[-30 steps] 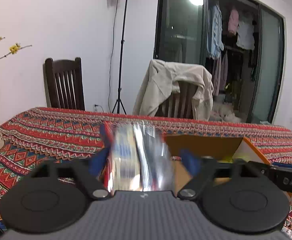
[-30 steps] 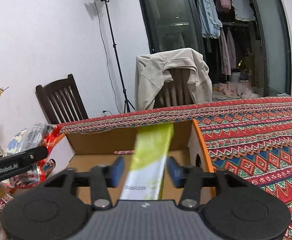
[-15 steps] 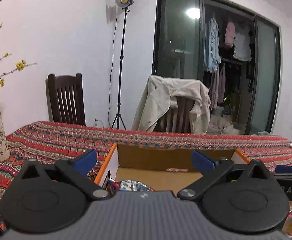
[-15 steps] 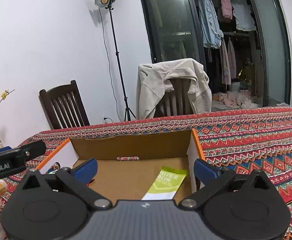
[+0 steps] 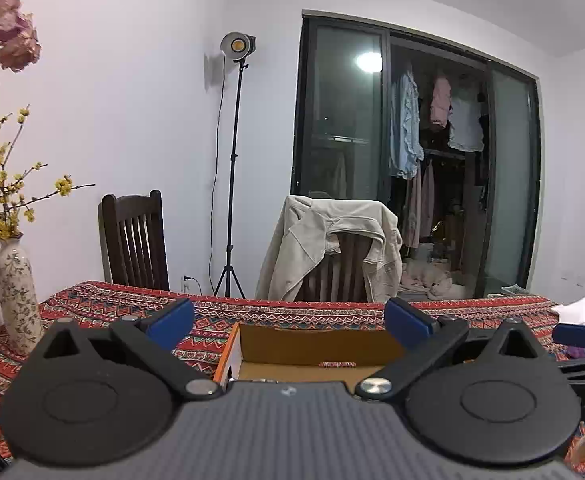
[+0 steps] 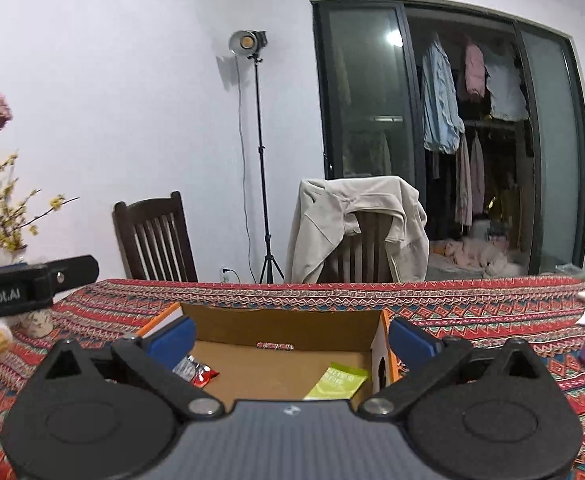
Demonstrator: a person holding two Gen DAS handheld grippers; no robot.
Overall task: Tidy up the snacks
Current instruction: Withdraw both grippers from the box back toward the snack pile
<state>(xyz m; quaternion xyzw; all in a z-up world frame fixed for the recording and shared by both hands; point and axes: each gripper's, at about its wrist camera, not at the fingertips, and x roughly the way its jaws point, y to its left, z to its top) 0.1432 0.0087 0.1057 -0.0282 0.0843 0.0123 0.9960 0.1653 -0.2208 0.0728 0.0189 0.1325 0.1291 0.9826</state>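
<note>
Left gripper (image 5: 288, 322) and right gripper (image 6: 291, 340), fingers spread and empty, hover above the cardboard box (image 6: 284, 322) on the patterned tablecloth (image 6: 472, 312). Inside lie what looks like a red-and-silver snack packet (image 6: 196, 372) at left and a green packet (image 6: 338, 380) near the right wall.

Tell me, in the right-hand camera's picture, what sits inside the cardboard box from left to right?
Red and silver snack wrapper → small red patterned strip at the back wall → green packet beside the box's right wall.
</note>
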